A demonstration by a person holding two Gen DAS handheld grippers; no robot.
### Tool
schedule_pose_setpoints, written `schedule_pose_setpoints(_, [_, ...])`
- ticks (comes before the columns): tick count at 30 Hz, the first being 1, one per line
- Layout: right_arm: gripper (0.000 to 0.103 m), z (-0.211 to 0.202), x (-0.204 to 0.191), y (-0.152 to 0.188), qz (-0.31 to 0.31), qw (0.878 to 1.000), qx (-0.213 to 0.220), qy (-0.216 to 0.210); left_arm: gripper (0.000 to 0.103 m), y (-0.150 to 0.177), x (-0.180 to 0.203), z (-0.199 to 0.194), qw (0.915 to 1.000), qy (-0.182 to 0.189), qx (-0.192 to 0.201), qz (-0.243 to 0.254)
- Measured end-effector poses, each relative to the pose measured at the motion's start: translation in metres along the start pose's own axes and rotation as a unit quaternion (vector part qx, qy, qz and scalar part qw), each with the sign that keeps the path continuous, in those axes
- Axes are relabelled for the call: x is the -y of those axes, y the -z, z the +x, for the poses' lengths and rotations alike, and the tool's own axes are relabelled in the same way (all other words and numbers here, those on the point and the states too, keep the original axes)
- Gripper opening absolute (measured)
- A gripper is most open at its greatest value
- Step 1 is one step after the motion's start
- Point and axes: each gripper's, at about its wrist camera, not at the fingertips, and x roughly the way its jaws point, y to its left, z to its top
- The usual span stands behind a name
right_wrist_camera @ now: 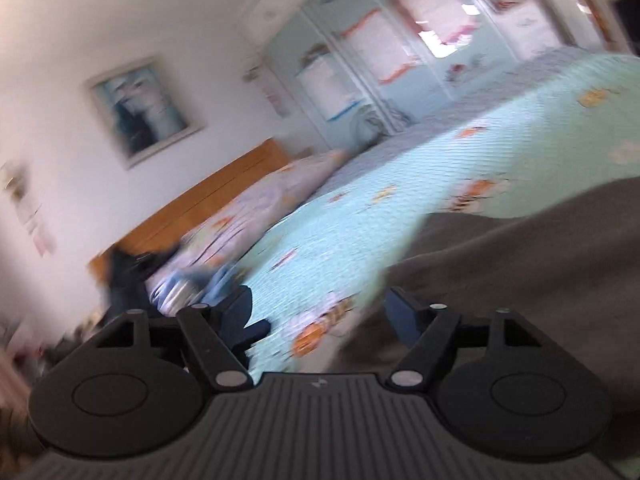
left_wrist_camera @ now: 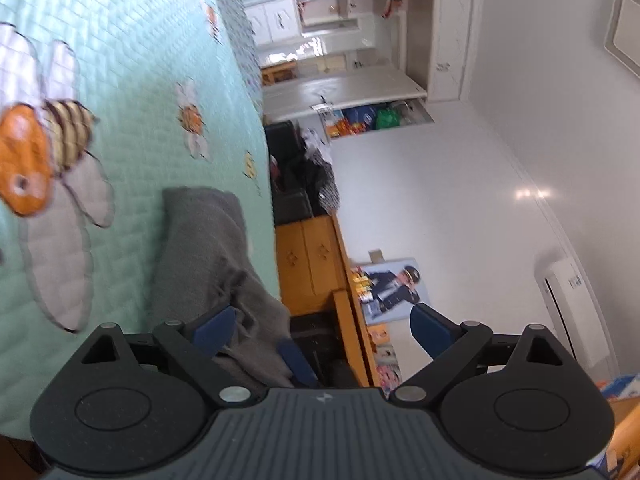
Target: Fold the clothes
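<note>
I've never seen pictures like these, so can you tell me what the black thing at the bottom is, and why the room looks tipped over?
The black thing is a gripper, a tool with two blue-tipped fingers that a person holds, one in each hand. A small camera sits on each one, looking along its fingers. One picture comes from the left gripper, the other from the right gripper. The room looks tipped because the cameras are turned with the hands. Both look over a bed with a green quilt sewn with bees and flowers. On it lies a grey garment, the thing to fold. Both grippers are open. The cloth lies beside the fingers, but neither seems to pinch it. The right picture is blurry.
</note>
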Motion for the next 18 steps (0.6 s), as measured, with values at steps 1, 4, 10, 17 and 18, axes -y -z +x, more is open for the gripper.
schedule_pose_setpoints(1, [0.078,0.008,0.007,0.003,0.016,0.999,-0.025,-0.013,0.095,0.000,0.003,0.008,1.0000,0.005,-0.006,0.004])
schedule_pose_setpoints(4, [0.078,0.021,0.004,0.024,0.012,0.996,-0.075,-0.056,0.095,-0.002,0.015,0.034,0.9994,0.020,-0.025,0.014])
schedule_pose_setpoints(10, [0.078,-0.020,0.011,0.027,0.039,0.995,-0.020,-0.087,0.095,0.004,0.028,0.105,0.9953,0.042,-0.083,0.027])
schedule_pose_setpoints(17, [0.082,-0.073,0.073,-0.025,0.128,0.988,0.069,-0.049,0.091,0.030,0.001,0.162,0.9865,-0.055,-0.126,0.089])
schedule_pose_setpoints(18, [0.084,-0.068,0.076,-0.035,0.123,0.990,0.051,-0.050,0.083,0.027,-0.007,0.157,0.9889,-0.055,-0.115,0.076])
